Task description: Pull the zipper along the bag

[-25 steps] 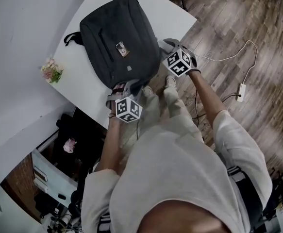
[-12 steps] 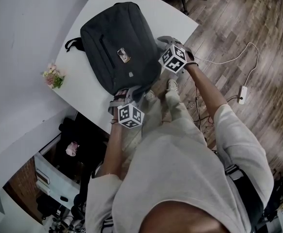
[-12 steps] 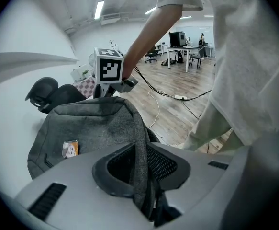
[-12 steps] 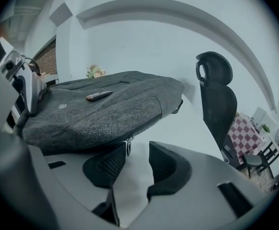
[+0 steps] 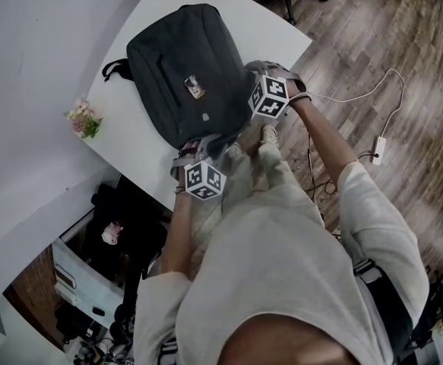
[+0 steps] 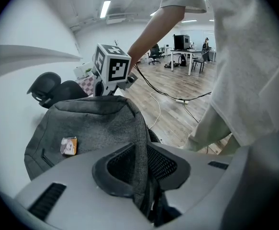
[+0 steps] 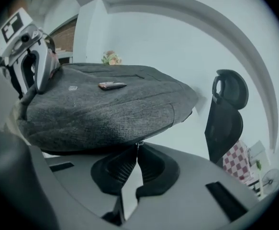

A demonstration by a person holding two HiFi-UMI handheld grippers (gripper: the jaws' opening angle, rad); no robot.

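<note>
A dark grey backpack point(image 5: 179, 63) lies flat on the white table point(image 5: 134, 139). My left gripper point(image 5: 206, 147) is at the bag's near corner, shut on a fold of the grey fabric point(image 6: 138, 143) that runs down between its pads. My right gripper point(image 5: 247, 90) is against the bag's right edge. In the right gripper view its jaws point(image 7: 137, 150) have just been closing and now meet on the small metal zipper pull point(image 7: 138, 144) under the bag's rim point(image 7: 106, 114). The left gripper point(image 7: 31, 61) shows there at the bag's far end.
A small bunch of flowers point(image 5: 83, 119) lies on the table to the bag's left. A black office chair point(image 7: 228, 114) stands beyond the bag. A white cable with an adapter point(image 5: 378, 144) trails over the wooden floor to the right. The person's legs stand at the table's edge.
The right gripper has shifted a little leftwards against the bag's edge and rolled. The left gripper keeps its hold on the bag's corner.
</note>
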